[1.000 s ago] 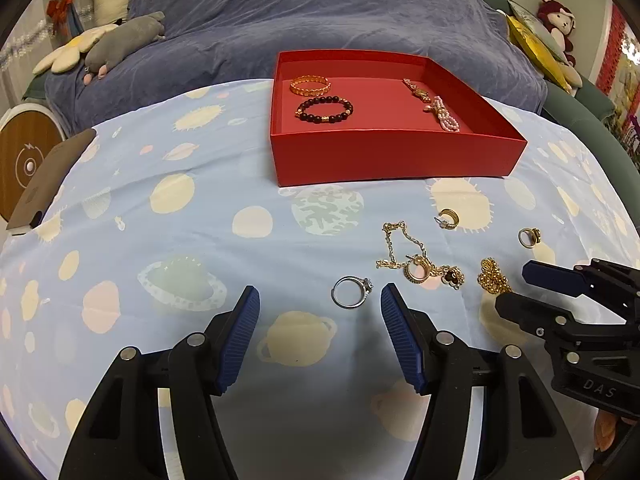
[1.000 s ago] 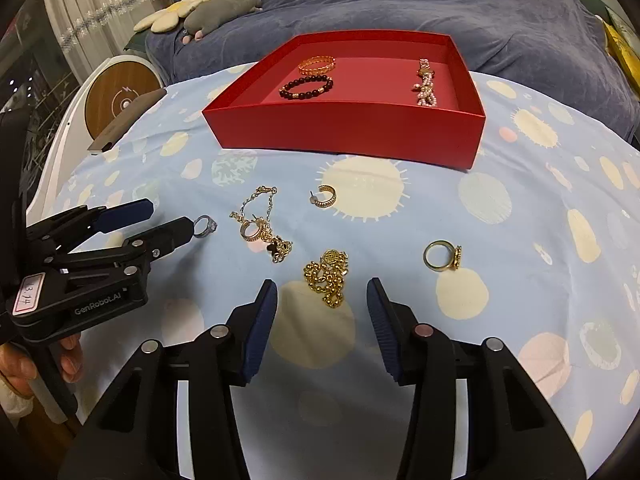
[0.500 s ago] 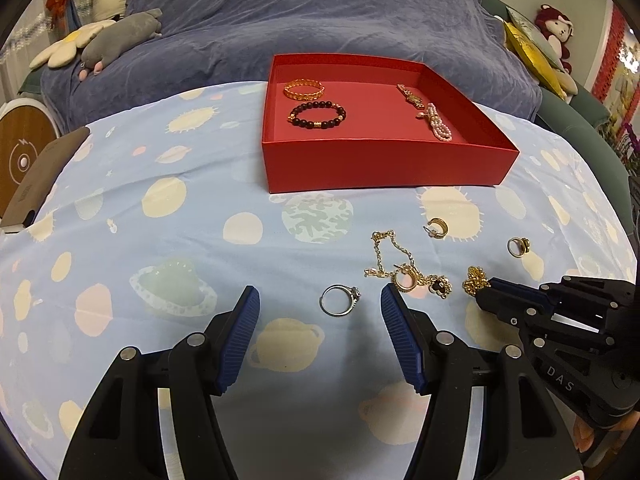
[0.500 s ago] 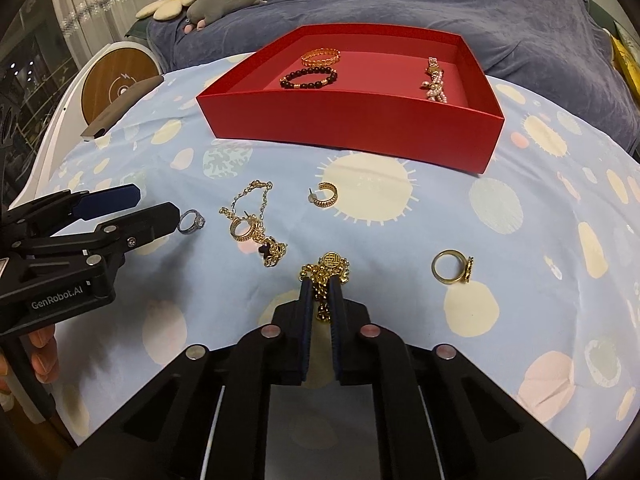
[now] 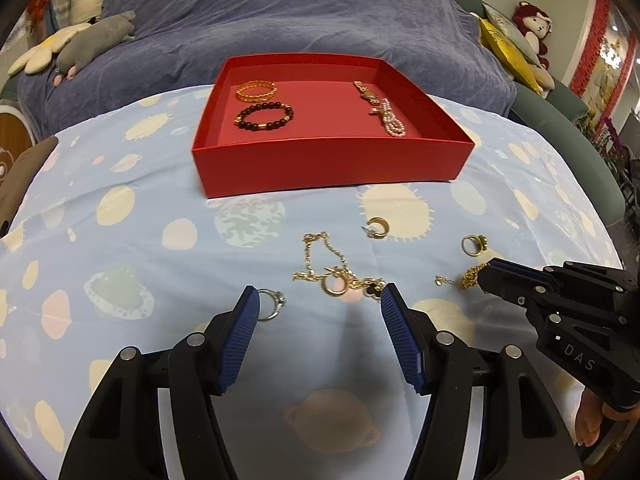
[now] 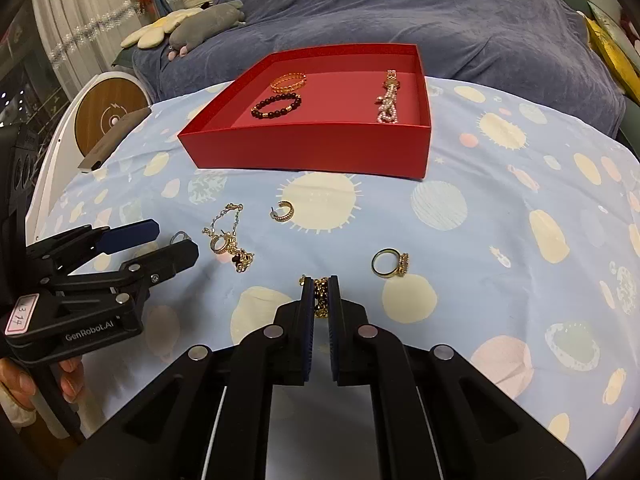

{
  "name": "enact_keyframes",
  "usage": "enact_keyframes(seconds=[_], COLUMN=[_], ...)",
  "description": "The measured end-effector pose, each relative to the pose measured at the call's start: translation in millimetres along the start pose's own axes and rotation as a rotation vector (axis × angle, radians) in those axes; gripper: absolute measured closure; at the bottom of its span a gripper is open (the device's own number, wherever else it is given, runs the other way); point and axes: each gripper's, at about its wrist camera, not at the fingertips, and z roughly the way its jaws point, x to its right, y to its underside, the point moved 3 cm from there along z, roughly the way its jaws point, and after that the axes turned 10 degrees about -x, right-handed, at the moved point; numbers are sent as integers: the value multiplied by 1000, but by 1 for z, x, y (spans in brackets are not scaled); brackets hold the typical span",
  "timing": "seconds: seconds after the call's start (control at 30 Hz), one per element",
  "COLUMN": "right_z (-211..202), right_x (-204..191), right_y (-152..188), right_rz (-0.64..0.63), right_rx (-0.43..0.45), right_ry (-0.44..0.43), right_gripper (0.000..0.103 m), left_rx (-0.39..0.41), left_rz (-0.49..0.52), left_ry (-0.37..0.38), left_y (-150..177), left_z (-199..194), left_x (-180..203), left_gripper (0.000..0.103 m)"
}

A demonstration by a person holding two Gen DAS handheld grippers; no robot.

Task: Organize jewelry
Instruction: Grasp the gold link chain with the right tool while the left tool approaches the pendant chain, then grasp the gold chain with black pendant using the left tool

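the right gripper (image 6: 321,294) had just pressed together on the gold chain (image 6: 320,296), pinching it above the bench (image 6: 480,208), so it looked ready to carry. the left gripper (image 5: 320,312) hung spread near a ring (image 5: 270,304). the red box (image 6: 312,148) stood ahead, open room between.

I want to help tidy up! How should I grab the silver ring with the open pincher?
Pinch the silver ring across its thin band, coming straight down from above. It lies flat on the cloth, so there is no edge to catch from the side. Keep clear of the sparkly top. The left gripper is open beside it.
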Motion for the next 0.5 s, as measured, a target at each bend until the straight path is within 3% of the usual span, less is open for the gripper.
enact_keyframes(seconds=[0.23,0.4,0.5], right_z=[-1,-4,-5], right_x=[13,21,25], right_y=[6,8,8], right_rz=[28,46,55], right_rx=[-8,-6,-6], right_ry=[4,4,2], right_gripper=[97,97,97], left_rx=[-24,-42,-13], left_rz=[53,70,95], left_ry=[46,23,-18], left_y=[-1,-5,-6], left_z=[16,32,34], left_x=[29,38,42], left_gripper=[55,72,86])
